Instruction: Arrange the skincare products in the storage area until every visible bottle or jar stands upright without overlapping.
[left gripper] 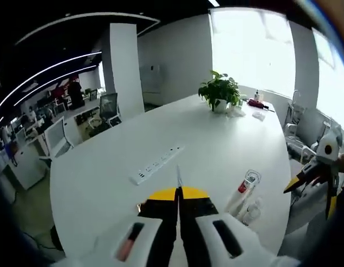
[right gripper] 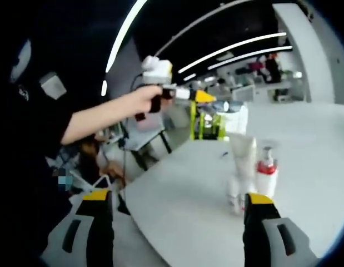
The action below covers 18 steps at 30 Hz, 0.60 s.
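In the left gripper view my left gripper point(left gripper: 178, 193) has its jaws pressed together on a thin silvery item point(left gripper: 179, 178) that sticks up edge-on from the yellow tips. On the white table point(left gripper: 105, 172), a clear bottle with a red label point(left gripper: 245, 192) stands to the right, and a small clear bottle point(left gripper: 250, 212) is beside it. My right gripper point(left gripper: 312, 192) comes in from the right edge. In the right gripper view my right gripper point(right gripper: 177, 200) is wide open and holds nothing. Ahead stand a white tube point(right gripper: 242, 153), the red-labelled bottle point(right gripper: 266, 169) and the small bottle point(right gripper: 234, 196). The left gripper point(right gripper: 208, 96) hovers above them.
A white power strip point(left gripper: 155, 166) lies mid-table and a potted plant point(left gripper: 219, 92) stands at the far end with small items near it. Office chairs point(left gripper: 108, 108) surround the table. A person's arm point(right gripper: 105, 119) reaches across the right gripper view, left of the table edge point(right gripper: 155, 178).
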Tool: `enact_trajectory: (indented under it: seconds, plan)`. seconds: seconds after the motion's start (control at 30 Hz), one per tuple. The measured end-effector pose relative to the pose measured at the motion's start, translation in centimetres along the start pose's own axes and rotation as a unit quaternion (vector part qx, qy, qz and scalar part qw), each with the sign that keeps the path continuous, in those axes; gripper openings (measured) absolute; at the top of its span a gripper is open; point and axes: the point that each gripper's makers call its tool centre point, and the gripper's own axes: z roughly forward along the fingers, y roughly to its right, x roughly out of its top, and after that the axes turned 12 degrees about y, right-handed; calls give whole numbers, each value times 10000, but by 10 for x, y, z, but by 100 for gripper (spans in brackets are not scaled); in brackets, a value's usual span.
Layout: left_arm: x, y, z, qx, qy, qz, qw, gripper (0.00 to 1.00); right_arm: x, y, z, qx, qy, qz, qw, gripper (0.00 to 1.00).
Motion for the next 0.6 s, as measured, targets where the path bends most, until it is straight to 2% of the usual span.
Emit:
enact_trajectory:
  seconds: [0.3, 0.6]
  plan:
    - [26, 22, -25, -93, 215, 98, 9997, 2, 12, -20, 12, 351, 266, 228, 9988, 96]
    - [51, 45, -46, -241, 465, 102, 9986, 2, 23, -43, 29, 752, 542, 573, 9940, 96]
